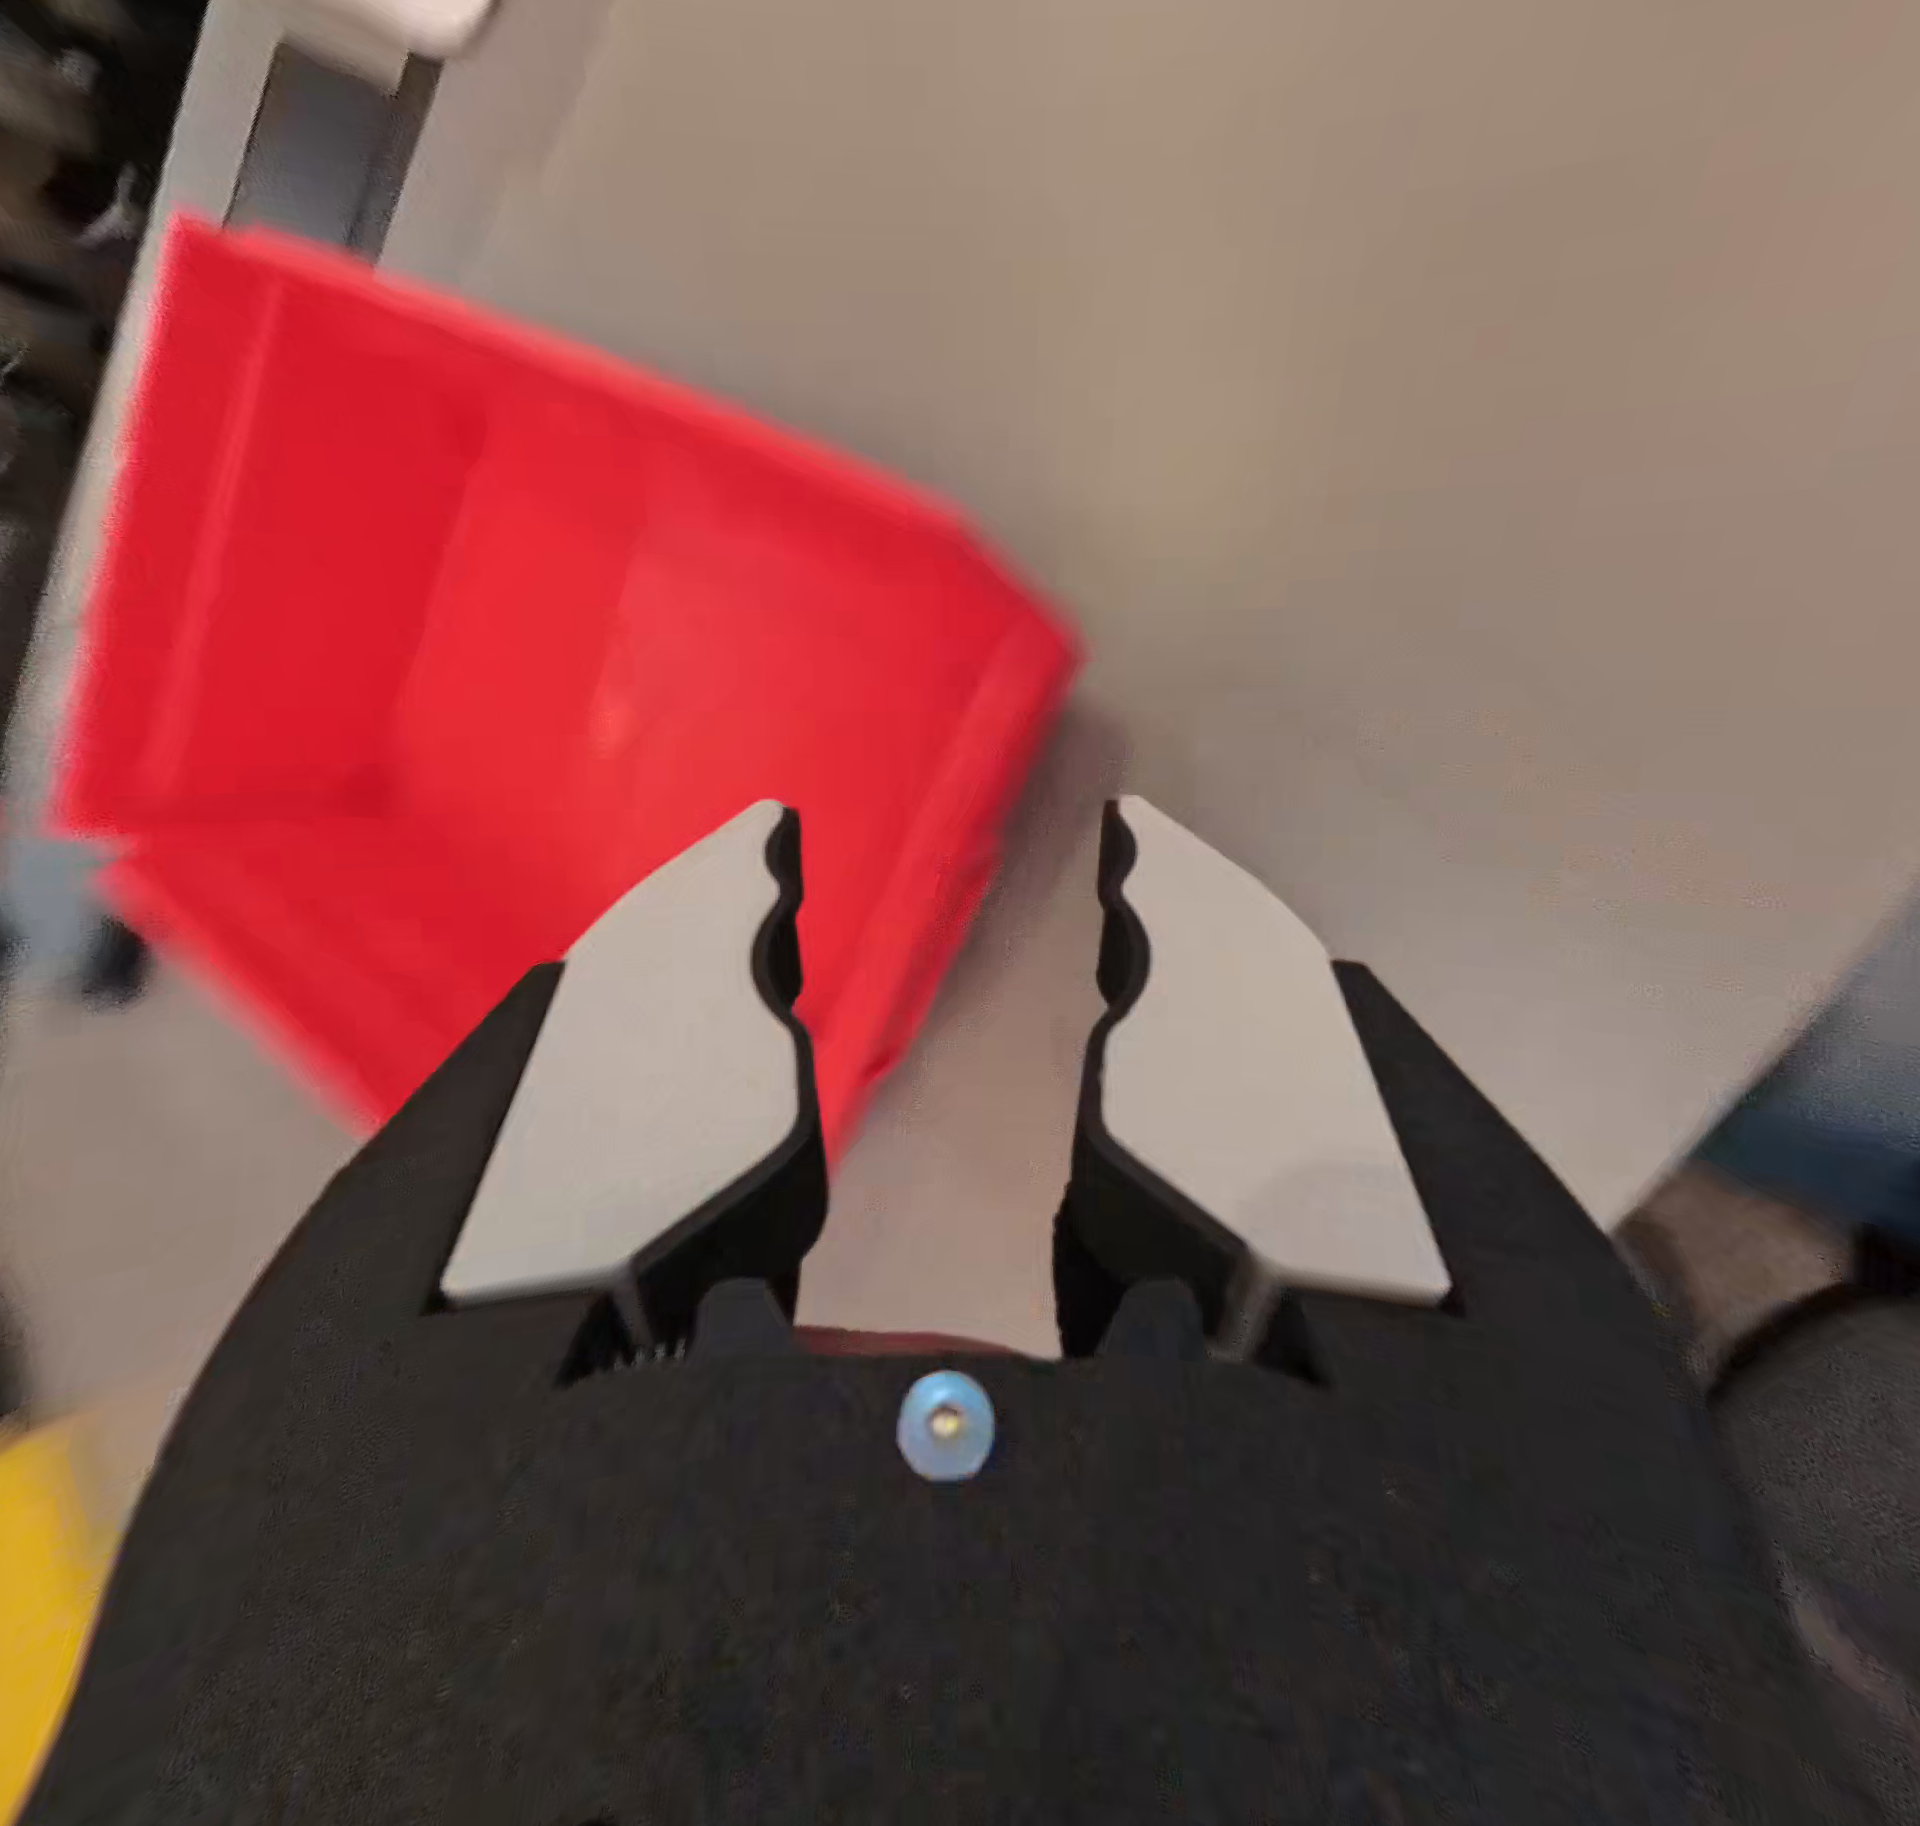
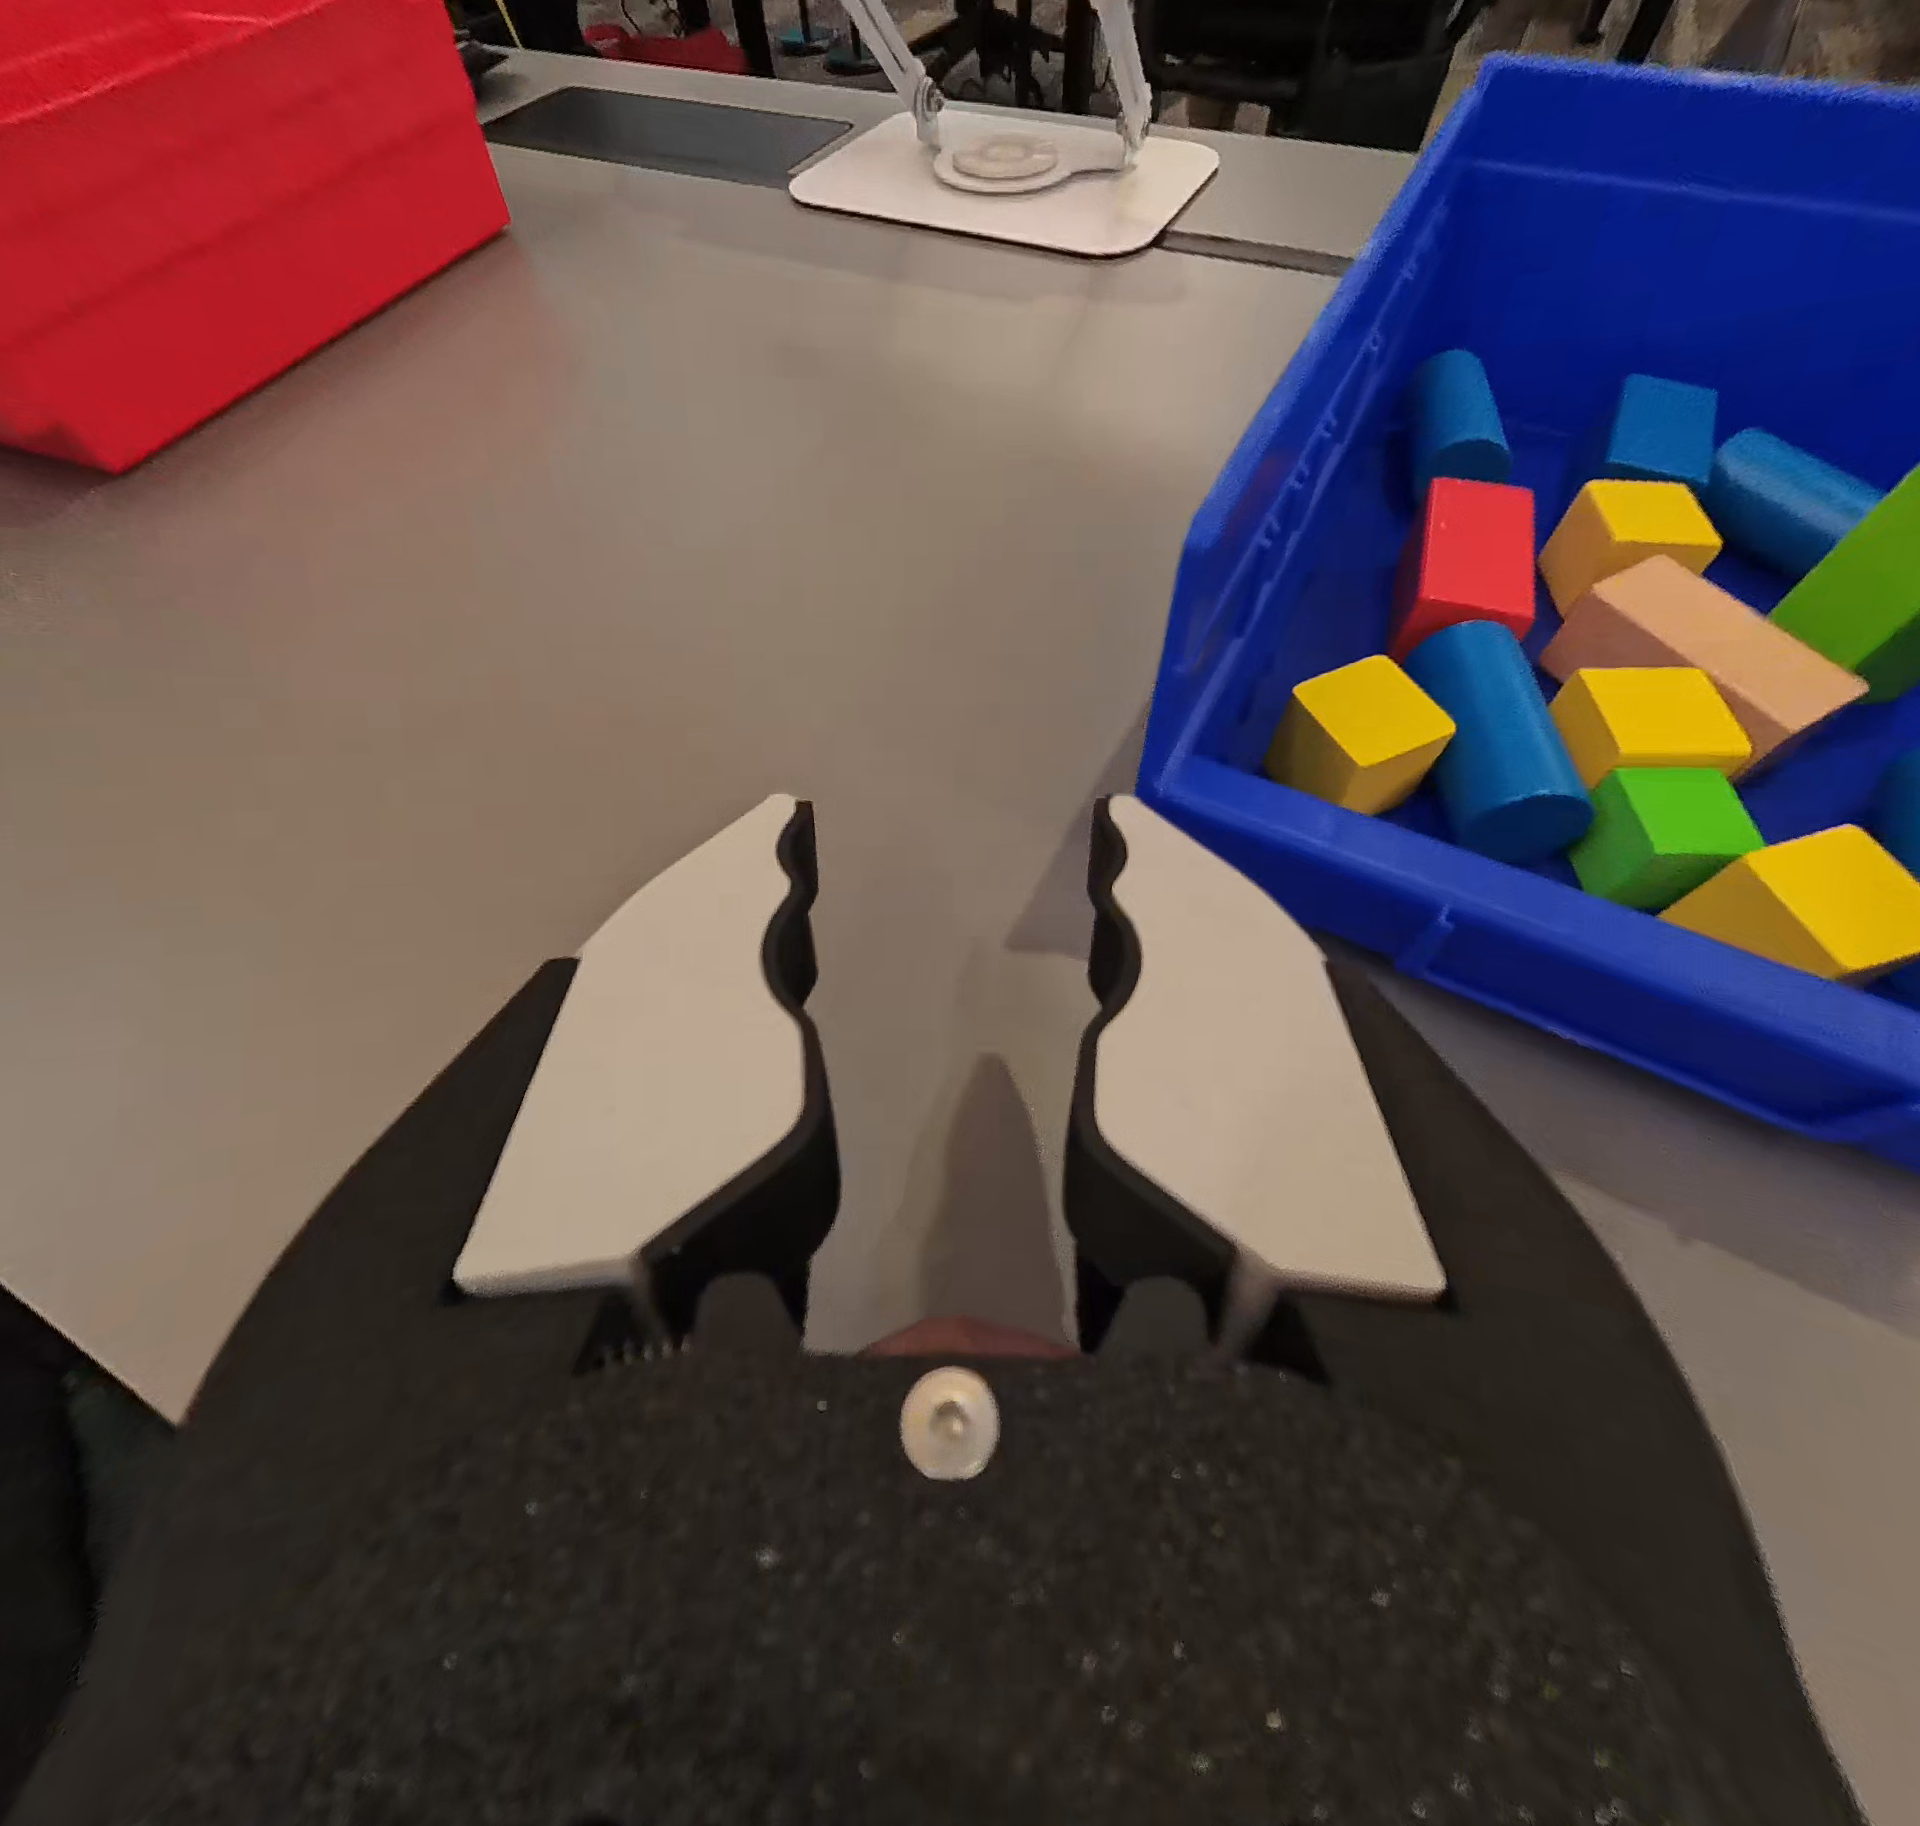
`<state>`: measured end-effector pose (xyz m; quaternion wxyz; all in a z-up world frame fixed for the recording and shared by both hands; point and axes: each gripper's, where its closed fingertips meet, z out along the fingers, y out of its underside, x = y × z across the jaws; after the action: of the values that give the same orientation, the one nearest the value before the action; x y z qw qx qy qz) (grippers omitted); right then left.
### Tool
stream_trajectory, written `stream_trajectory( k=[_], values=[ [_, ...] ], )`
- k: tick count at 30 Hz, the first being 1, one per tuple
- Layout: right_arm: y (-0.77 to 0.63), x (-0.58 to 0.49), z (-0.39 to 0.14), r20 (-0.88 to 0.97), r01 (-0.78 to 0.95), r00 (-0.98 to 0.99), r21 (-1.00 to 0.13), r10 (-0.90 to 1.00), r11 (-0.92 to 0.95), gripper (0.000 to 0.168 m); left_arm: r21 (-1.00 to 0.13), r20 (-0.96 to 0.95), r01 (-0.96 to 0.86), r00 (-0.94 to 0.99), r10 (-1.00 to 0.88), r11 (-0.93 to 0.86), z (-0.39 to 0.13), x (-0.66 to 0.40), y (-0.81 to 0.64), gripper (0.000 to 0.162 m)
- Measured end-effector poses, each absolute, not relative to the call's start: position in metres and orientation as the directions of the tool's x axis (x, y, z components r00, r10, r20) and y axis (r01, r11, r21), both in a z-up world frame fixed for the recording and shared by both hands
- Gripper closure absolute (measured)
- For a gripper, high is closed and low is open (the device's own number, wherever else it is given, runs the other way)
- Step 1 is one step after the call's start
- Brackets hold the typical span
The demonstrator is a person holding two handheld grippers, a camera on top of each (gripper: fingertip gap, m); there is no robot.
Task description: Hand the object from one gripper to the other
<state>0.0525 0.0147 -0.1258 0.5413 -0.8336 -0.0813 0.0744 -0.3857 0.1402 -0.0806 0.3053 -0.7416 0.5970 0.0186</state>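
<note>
My left gripper is open and empty, above the near right edge of a red bin whose inside shows nothing; this view is blurred. My right gripper is open and empty over the grey table, just left of a blue bin. The blue bin holds several wooden blocks: a yellow cube, a blue cylinder, a red block, a green cube and a tan block. The red bin also shows in the right wrist view at the far left.
A white stand base with a hinged arm sits at the table's far edge, next to a dark inset panel. Chairs and another table stand beyond. The table's edge runs at the right of the left wrist view.
</note>
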Motion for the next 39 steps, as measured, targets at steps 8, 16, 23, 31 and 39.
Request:
stream_trajectory(
  k=[8,16,23,31,39],
  values=[
    [0.019,0.047,-0.129,0.140,0.231,0.959,-0.888,0.246,-0.397,0.118,0.160,-0.388,-0.952,0.181,-0.904,-0.260,-0.128,-0.467,0.228,0.109],
    [0.016,0.045,-0.139,0.198,0.301,0.941,-0.861,0.274,-0.410,0.117,0.448,-0.289,-0.871,0.071,-0.955,-0.200,-0.159,-0.493,0.237,0.109],
    [0.016,0.043,-0.142,0.163,0.278,0.943,-0.865,0.289,-0.419,0.117,0.470,-0.239,-0.864,0.074,-0.968,-0.182,-0.160,-0.485,0.240,0.103],
    [0.015,0.041,-0.148,0.201,0.323,0.931,-0.842,0.305,-0.431,0.117,0.531,-0.180,-0.832,0.074,-0.981,-0.161,-0.172,-0.489,0.232,0.105],
    [0.015,0.043,-0.150,0.186,0.312,0.933,-0.843,0.308,-0.439,0.117,0.543,-0.134,-0.829,0.072,-0.988,-0.134,-0.181,-0.497,0.230,0.134]
  ],
)
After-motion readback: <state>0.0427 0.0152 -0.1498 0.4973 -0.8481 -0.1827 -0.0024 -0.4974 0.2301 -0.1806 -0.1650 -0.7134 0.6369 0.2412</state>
